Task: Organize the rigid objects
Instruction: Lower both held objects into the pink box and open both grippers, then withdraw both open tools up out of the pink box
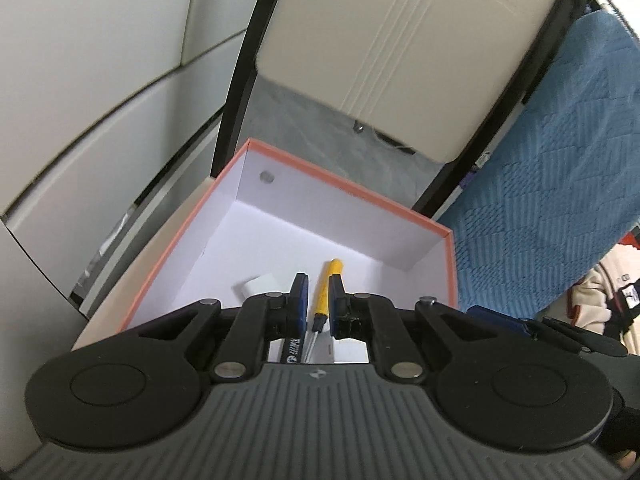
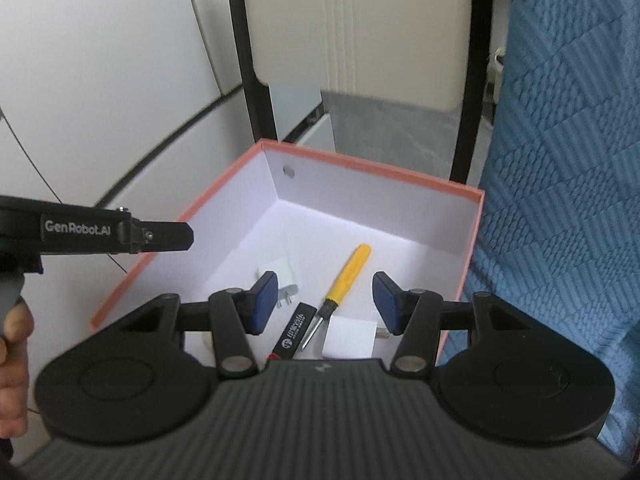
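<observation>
Nearest the right wrist camera, the right gripper [image 2: 325, 300] hangs over the open box [image 2: 472, 240] with its blue-padded jaws spread and nothing between the pads. Just under it on the white box floor lie a white block [image 2: 350, 338] at about five o'clock, a black stick with white print [image 2: 294, 332] at seven o'clock, and a yellow-handled screwdriver [image 2: 346, 276] running up toward one o'clock with its metal tip at the near end. A white plug adapter [image 2: 282, 276] sits at ten o'clock from the screwdriver, its prongs pointing toward the camera.

At nine o'clock in that view the left gripper [image 2: 188, 236] reaches in from the side, held by a hand [image 2: 14, 360] at the frame edge. In the left wrist view the left gripper [image 1: 319, 300] has its jaws drawn close together, pinching nothing; the screwdriver [image 1: 329, 288] lies in the box below the narrow gap, apart from the pads, with the adapter [image 1: 258, 285] at ten o'clock.

Beyond the box at twelve o'clock stands a chair with a beige back [image 2: 360, 28] and black frame. A blue woven cloth [image 2: 560, 160] fills three o'clock.
</observation>
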A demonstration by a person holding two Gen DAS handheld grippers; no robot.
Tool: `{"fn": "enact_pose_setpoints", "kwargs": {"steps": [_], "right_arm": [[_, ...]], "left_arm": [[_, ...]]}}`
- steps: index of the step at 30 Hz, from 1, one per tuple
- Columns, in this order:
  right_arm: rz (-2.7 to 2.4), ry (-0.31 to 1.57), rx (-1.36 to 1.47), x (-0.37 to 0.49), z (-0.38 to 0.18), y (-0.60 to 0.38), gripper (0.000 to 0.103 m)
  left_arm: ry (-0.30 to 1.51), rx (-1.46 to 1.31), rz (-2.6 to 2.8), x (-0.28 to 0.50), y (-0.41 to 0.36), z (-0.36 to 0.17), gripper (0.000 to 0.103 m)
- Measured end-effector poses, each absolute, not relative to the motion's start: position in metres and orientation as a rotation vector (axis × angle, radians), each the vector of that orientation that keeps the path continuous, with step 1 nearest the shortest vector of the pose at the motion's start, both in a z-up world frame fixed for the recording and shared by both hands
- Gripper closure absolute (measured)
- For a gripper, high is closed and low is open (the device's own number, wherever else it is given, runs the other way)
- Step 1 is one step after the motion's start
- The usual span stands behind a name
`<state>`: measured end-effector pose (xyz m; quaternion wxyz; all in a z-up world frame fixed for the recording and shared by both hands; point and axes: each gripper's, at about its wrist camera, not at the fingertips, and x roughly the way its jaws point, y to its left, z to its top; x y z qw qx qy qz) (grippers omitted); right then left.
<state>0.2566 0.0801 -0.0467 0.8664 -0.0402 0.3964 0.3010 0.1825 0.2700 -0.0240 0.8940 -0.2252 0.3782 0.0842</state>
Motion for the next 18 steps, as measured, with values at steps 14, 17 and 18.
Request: {"fn": "enact_pose_setpoints", "kwargs": {"steps": [14, 17, 18], "right_arm": [[0.632, 0.710, -0.063, 0.212, 0.008, 0.042, 0.048], [0.635, 0.702, -0.047, 0.197, 0.013, 0.034, 0.048], [0.636, 0.699, -0.045, 0.192, 0.015, 0.031, 0.048]], "left_arm": [[0.705, -0.414, 0.159, 0.131, 0.239, 0.030, 0.092], [0.704, -0.408, 0.160, 0.119, 0.232, 0.034, 0.092], [0.706, -0.405, 0.162, 0.115, 0.231, 0.034, 0.092]]}}
